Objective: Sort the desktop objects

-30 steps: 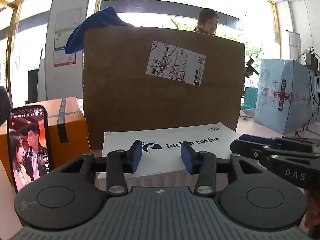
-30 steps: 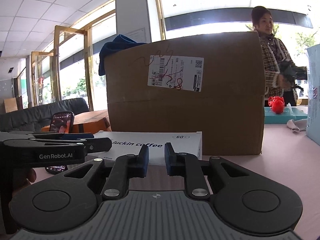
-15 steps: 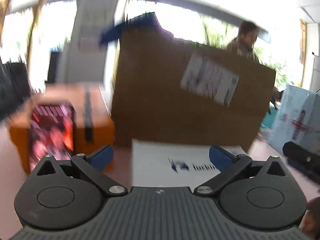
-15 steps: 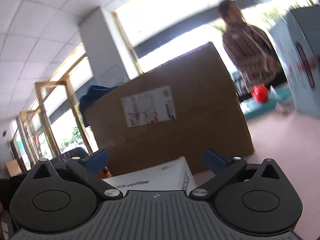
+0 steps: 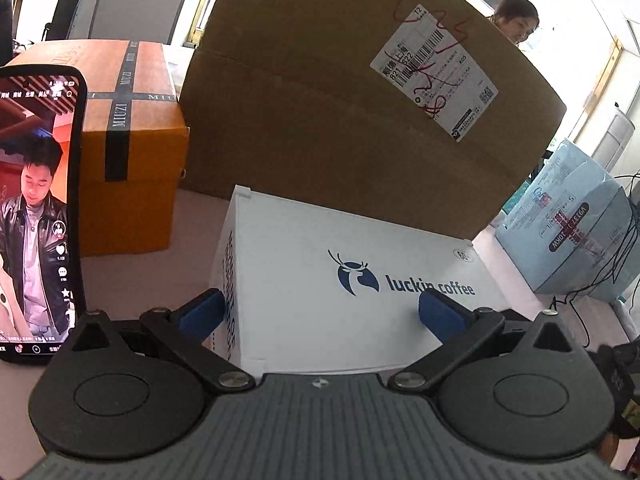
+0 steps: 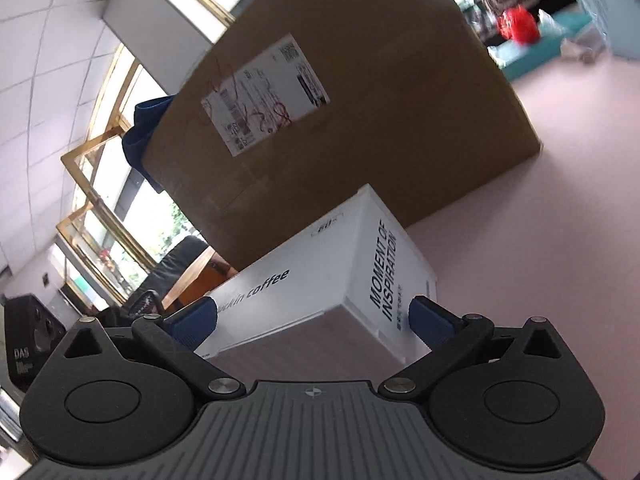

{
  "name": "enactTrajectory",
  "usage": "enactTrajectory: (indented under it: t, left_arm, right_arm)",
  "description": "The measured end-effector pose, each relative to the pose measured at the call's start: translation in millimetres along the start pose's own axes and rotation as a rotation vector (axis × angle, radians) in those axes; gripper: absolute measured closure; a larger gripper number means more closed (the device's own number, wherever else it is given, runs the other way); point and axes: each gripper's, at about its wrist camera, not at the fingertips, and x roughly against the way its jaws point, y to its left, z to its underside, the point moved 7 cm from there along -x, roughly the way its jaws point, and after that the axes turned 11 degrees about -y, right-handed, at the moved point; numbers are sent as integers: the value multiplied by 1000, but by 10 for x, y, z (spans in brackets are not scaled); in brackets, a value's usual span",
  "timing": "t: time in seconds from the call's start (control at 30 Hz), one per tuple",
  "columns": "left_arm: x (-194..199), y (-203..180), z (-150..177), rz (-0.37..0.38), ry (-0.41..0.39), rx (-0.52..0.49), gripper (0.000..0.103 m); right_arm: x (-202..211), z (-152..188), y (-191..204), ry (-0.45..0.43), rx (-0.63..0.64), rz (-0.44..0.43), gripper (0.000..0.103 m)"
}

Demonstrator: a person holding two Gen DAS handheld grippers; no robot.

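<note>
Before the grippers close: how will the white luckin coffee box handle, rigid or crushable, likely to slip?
The luckin coffee box looks like thin white card with crisp edges, so it is probably rigid enough to lift but may dent under a hard pinch. Its faces look smooth, so the pads could slip. It lies flat and low on the table, so it should slide rather than tip.

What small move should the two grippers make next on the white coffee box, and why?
Probably ease both forward and close. The left gripper and right gripper are open, each framing one near corner of the white coffee box, which lies flat on the table, apparently ungripped.
</note>
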Motion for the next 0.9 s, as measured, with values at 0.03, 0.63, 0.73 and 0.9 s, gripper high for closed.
enactTrajectory:
  t: [0.03, 0.63, 0.73, 0.9]
  left_arm:
    - [4, -8, 3, 0, -1, -2, 0]
    - [670, 111, 203, -153, 0, 7, 0]
    - [818, 228, 228, -171, -7, 17, 0]
    - [907, 327, 241, -173, -26, 19, 0]
  right_arm:
    - [-12, 6, 4, 6, 4, -3, 0]
    - [66, 223, 343, 82, 123, -96, 12]
    - [71, 331, 470, 112, 149, -126, 12]
    - [78, 455, 602, 114, 219, -133, 12]
